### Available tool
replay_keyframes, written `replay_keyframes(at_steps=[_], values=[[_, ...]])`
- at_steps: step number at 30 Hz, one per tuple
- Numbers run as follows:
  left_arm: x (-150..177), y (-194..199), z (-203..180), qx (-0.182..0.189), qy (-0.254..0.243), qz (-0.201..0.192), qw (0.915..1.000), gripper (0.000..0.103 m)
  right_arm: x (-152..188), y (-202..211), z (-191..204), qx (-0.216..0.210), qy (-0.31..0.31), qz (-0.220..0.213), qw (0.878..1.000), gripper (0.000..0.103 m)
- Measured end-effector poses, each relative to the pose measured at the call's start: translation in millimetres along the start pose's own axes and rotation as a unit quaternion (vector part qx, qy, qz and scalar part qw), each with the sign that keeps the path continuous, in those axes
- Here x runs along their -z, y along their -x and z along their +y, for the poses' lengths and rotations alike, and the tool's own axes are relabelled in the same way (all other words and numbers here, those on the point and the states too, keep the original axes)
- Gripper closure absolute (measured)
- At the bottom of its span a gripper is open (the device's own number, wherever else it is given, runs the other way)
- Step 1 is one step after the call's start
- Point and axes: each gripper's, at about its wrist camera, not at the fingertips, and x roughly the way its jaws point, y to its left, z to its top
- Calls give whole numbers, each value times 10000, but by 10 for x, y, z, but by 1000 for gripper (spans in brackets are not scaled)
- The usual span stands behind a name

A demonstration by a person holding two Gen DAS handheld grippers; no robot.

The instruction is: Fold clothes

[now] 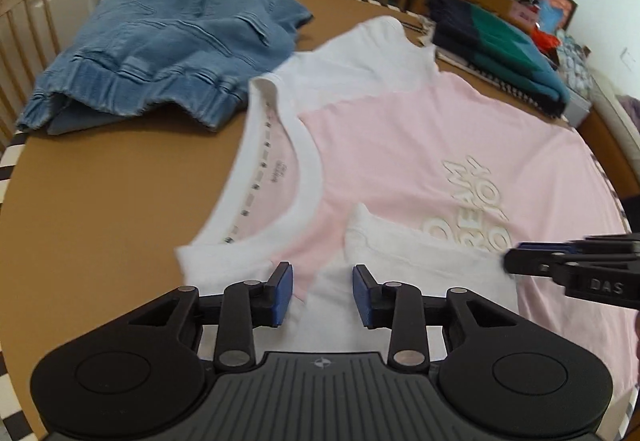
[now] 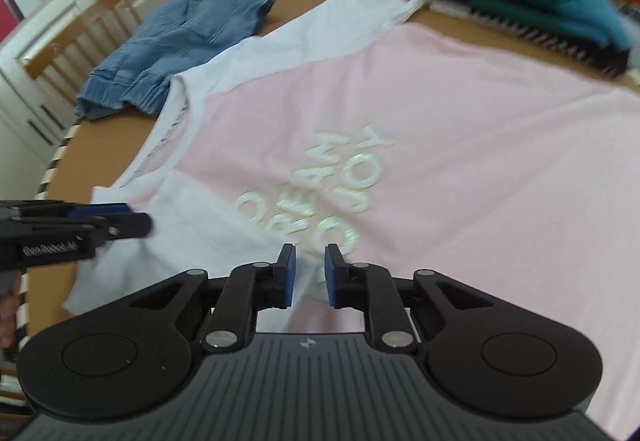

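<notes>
Fabric of a pink T-shirt with white sleeves lies spread, chest print up, across most of the round brown table, neckline toward the denim garment and hem toward the folded navy-and-teal stack. The near white sleeve is already turned inward over the pink body, covering the lower edge of the raised lettering, which reads like the first fold of the shirt.

The left gripper hovers low over the base of that sleeve, jaws released with a wide gap and nothing between the blue pads; it seems placed to pin or smooth the fold line. The right gripper sits at the sleeve's far end, jaws drawn fairly close around a small ridge of white cloth; motion blur makes it hard to say whether the pads truly pinch it or are just letting go.

Denim and the finished stack are kept at the table's edges, leaving the middle free for folding.
</notes>
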Motion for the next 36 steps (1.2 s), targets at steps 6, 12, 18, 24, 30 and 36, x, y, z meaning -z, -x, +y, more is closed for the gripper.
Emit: replay_keyframes(at_steps=[6,12,18,24,30,36], values=[[-21,-51,-45,-30,-250,-55,9997,64,84,-80,168,-137,242,212,9994,86],[-412,27,-206,-67,-748,113,9971,55,-148,198,-21,-356,-296,-86,9989,80],[-1201,-103,-441,-277,-1352,-14,9904,44,-899,254,-567,-192,-829,-485,9952,72],[-2010,-672,-475,-244,-1297,121,9912,43,-1593,-101,-1235,-320,-1871,-685,9794,72],[-2505,-1288,-498,-236,-1405,171,9897,43,-1973,-630,-1630,-416,-2443,-694,9663,72],[-2763,-1789,-485,-106,-1578,244,9871,43,-2146,-1004,-1832,-711,-2946,-661,9507,72]])
